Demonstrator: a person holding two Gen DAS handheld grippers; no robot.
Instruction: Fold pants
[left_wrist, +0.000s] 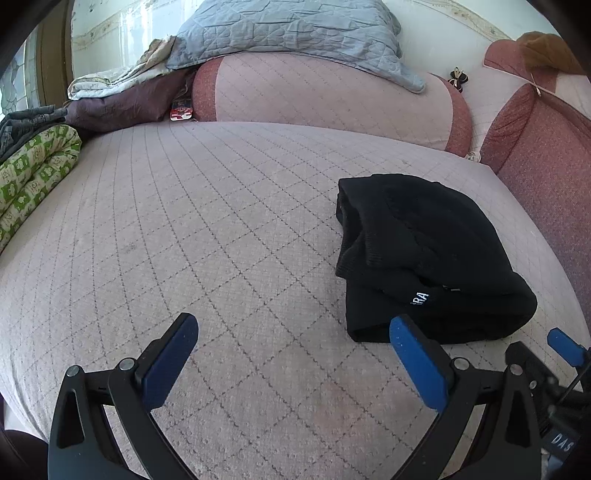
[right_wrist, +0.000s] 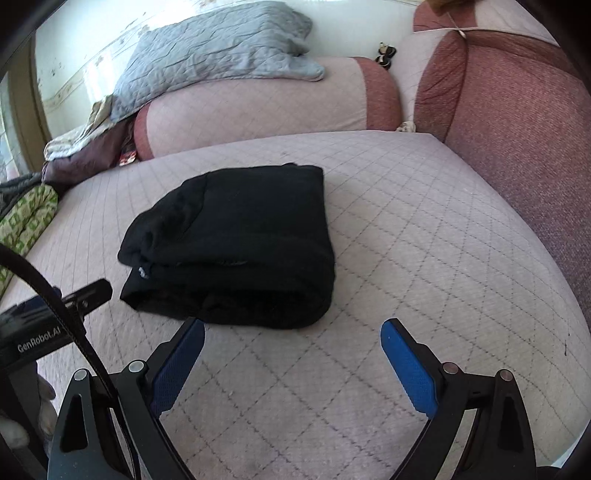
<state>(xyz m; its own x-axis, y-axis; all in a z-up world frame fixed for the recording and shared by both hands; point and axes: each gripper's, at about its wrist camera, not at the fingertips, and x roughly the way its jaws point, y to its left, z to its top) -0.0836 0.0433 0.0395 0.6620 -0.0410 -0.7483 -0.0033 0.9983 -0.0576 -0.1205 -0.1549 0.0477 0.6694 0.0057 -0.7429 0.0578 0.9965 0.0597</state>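
The black pants (right_wrist: 236, 243) lie folded into a thick bundle on the quilted pink mattress (left_wrist: 221, 229). Both grippers hang just short of it, fingers spread, holding nothing. The bundle sits ahead and right of the left gripper (left_wrist: 295, 354), ahead and left of the right gripper (right_wrist: 293, 363), which looks nearer.

The white lettering (left_wrist: 420, 298) on the pants (left_wrist: 424, 258), just past the left gripper's right finger (left_wrist: 419, 365), is partly folded under. A small dark object (left_wrist: 458, 78) far beyond the fingers is too small to identify.
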